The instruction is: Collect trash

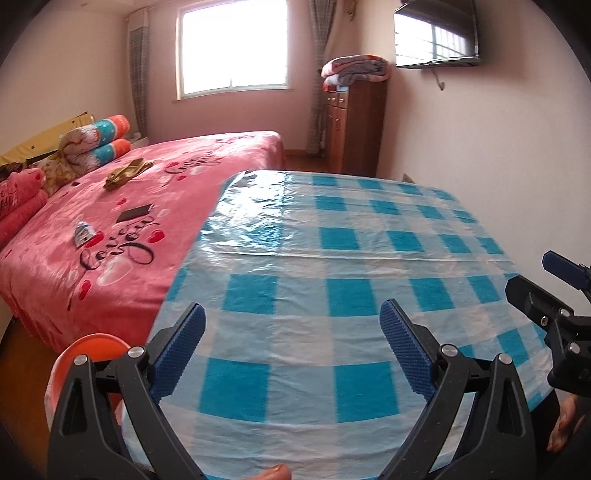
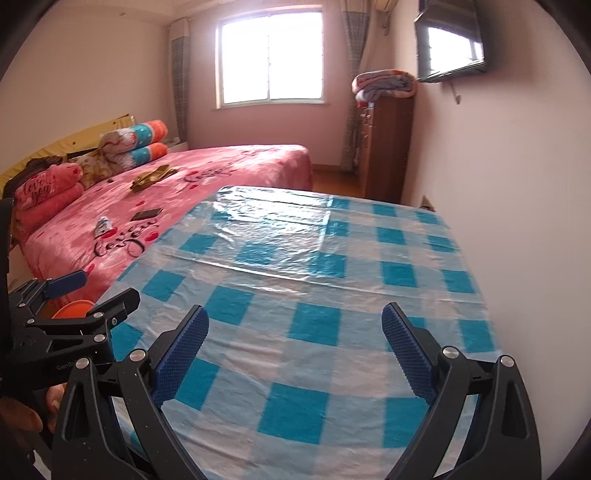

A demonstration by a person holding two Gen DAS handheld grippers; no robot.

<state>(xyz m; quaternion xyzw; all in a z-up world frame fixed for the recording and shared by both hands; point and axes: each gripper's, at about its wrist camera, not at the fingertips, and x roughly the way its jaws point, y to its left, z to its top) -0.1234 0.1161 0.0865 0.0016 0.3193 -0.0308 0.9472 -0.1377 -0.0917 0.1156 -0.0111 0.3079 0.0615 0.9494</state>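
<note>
My left gripper (image 1: 293,314) is open and empty over the near edge of a table with a blue and white checked plastic cloth (image 1: 332,266). My right gripper (image 2: 295,317) is open and empty over the same cloth (image 2: 314,280). Each gripper shows at the edge of the other's view: the right one (image 1: 554,295) on the right, the left one (image 2: 81,295) on the left. A small crumpled white and blue wrapper (image 1: 83,232) lies on the pink bed (image 1: 122,258); it also shows in the right wrist view (image 2: 102,224). An orange bin (image 1: 88,354) stands by the table's left corner.
A dark phone (image 1: 135,213) and a gold cloth (image 1: 127,172) lie on the bed, with rolled quilts and pillows (image 1: 96,144) at its head. A wooden cabinet (image 1: 354,129) topped with folded blankets stands at the far wall. A television (image 1: 436,33) hangs on the right wall.
</note>
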